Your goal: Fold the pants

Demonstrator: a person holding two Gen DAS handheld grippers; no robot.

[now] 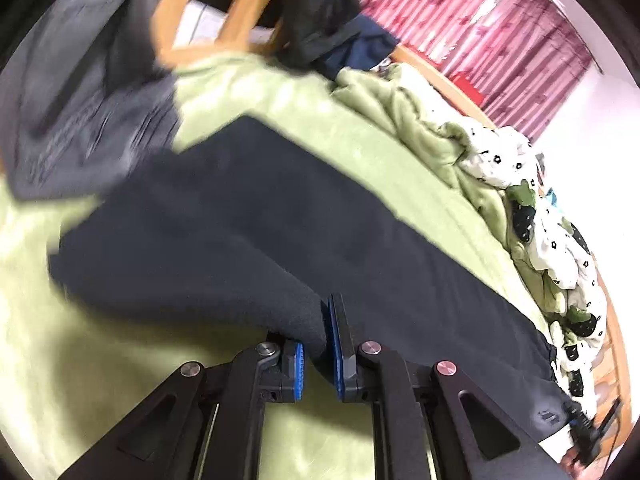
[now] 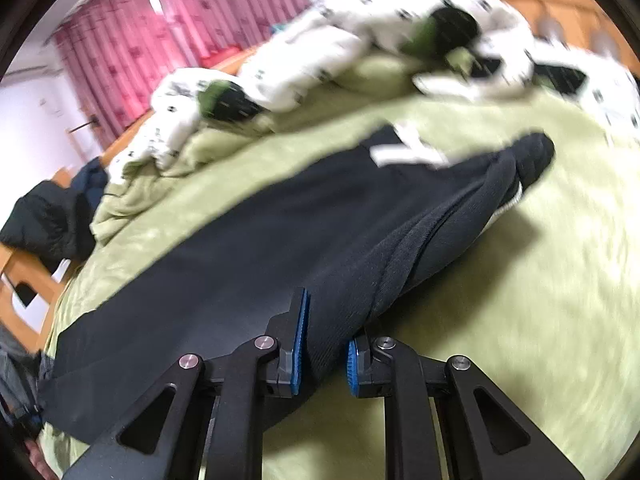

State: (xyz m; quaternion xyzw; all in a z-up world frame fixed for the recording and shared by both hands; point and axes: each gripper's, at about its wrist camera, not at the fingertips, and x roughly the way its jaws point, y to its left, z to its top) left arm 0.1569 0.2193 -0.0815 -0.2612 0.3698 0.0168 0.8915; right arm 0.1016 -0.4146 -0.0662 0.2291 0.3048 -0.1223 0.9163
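Dark navy pants (image 1: 256,216) lie stretched across a green blanket (image 1: 80,360) on a bed. My left gripper (image 1: 318,354) is shut on a lifted fold of the pants at one end; cloth fills the gap between its blue pads (image 1: 334,344). In the right wrist view the pants (image 2: 260,232) run from the left towards the bunched waistband (image 2: 520,164) with a white label. My right gripper (image 2: 326,348) is shut on the pants' near edge, with thick cloth between its blue pads (image 2: 302,336).
A rumpled white patterned duvet (image 2: 320,52) lies along the bed's far side, also seen in the left wrist view (image 1: 560,240). Dark clothes (image 2: 48,220) are piled at the bed's corner. A grey garment (image 1: 80,112), a wooden chair (image 1: 240,12) and pink curtains (image 1: 480,28) stand beyond.
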